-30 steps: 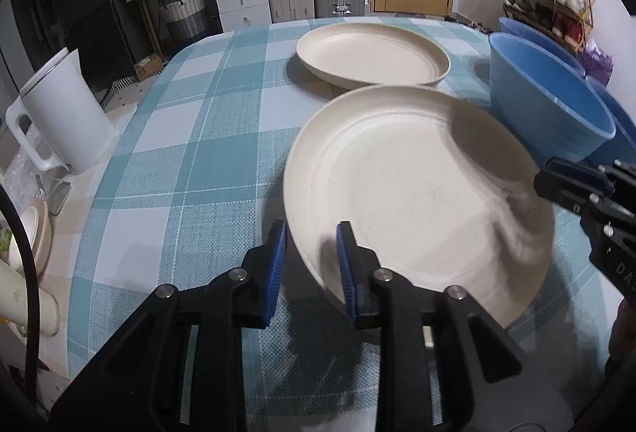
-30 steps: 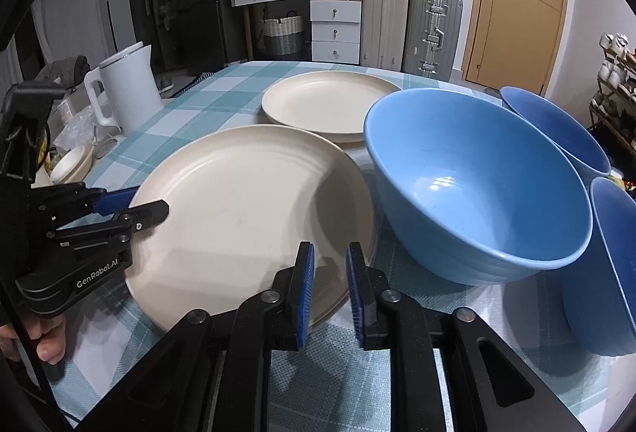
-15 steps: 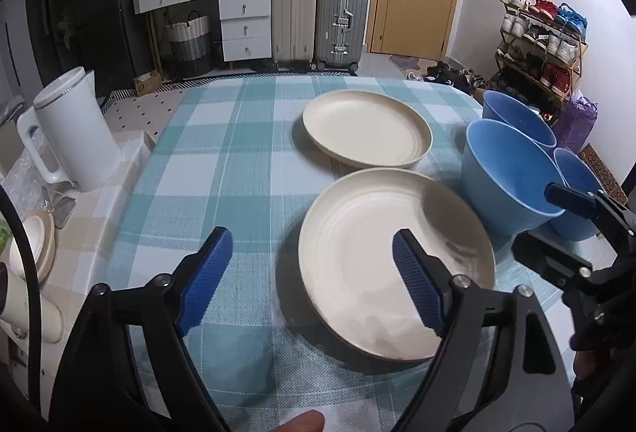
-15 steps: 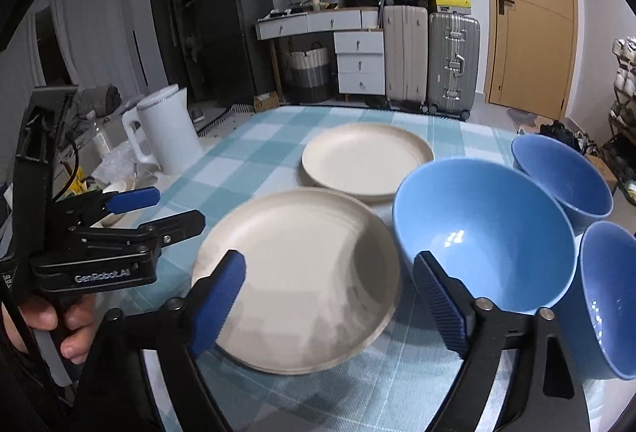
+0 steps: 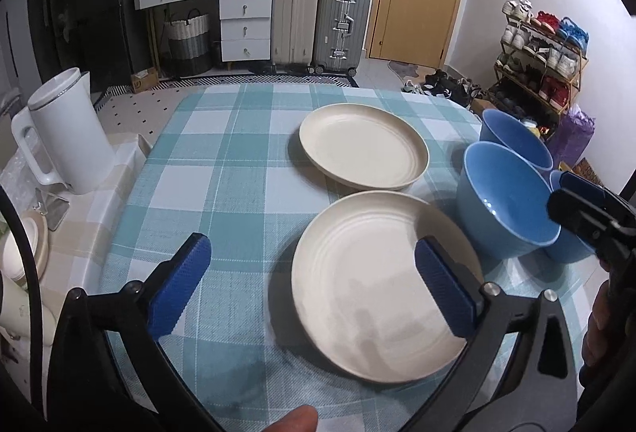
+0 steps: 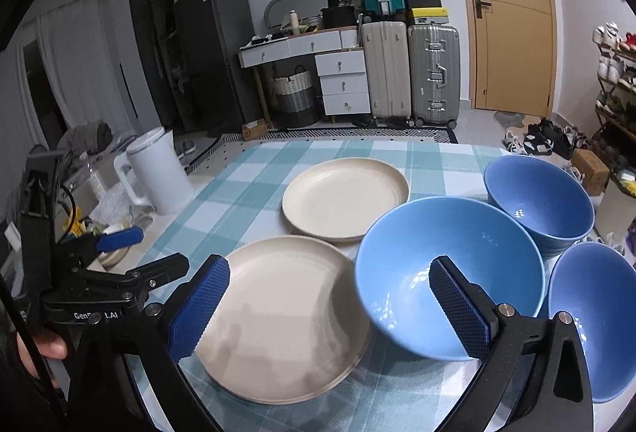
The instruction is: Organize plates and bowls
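I am looking down over the round table in its teal-and-white checked cloth [image 5: 222, 169], and both grippers are hanging above it with nothing between their pads. The left gripper [image 5: 314, 287] is standing wide, its jaws opening to their widest, and the right gripper [image 6: 330, 306] is doing the same.

The near cream round plate [image 5: 377, 285] is lying flat just under the left gripper, and the far cream round plate [image 5: 363, 149] is sitting just beyond it, rims almost meeting. I am judging both to be light, stiff and smooth, probably plastic or fibre; the only purchase is the thin raised rim, pinched from the near edge, and the plate is likely to tip once lifted.

The large blue bowl [image 6: 449, 273] is sitting just right of the near plate, with the two smaller blue bowls [image 6: 538, 201] [image 6: 592, 316] crowding it. They are looking glazed, heavier and breakable, so I am favouring a grip over the wall, one pad inside.
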`<control>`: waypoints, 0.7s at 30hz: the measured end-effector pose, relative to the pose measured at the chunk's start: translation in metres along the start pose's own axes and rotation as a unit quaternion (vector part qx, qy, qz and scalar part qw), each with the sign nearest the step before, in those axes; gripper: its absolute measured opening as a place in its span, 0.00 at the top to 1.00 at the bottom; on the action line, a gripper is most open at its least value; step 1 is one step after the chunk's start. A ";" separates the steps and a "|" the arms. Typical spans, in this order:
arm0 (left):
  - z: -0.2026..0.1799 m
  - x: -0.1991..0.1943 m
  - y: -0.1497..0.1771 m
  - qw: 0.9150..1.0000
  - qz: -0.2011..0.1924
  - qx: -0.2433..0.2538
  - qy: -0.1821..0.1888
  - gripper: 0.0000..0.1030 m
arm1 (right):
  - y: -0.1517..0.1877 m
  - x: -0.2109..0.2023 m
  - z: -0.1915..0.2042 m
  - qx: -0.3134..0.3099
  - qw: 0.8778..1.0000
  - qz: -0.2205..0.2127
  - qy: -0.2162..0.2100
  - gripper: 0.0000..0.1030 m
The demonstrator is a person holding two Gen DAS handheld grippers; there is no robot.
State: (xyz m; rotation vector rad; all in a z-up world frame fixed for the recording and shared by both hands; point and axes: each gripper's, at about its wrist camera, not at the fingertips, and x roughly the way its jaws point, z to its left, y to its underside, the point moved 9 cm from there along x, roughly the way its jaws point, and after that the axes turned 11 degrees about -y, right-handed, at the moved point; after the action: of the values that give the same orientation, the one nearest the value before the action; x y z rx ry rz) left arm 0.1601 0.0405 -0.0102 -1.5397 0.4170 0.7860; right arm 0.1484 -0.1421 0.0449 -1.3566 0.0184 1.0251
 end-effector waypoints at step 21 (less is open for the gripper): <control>-0.011 0.018 -0.063 1.000 -0.007 -0.016 0.015 0.01 | -0.069 0.004 -0.041 0.063 0.997 -0.026 -0.021 0.01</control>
State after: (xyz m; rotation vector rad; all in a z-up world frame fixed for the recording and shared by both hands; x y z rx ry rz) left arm 0.2180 0.0421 0.0222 -1.5844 0.4176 0.7635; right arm 0.2148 -0.1637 0.0852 -1.2151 0.0161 0.9908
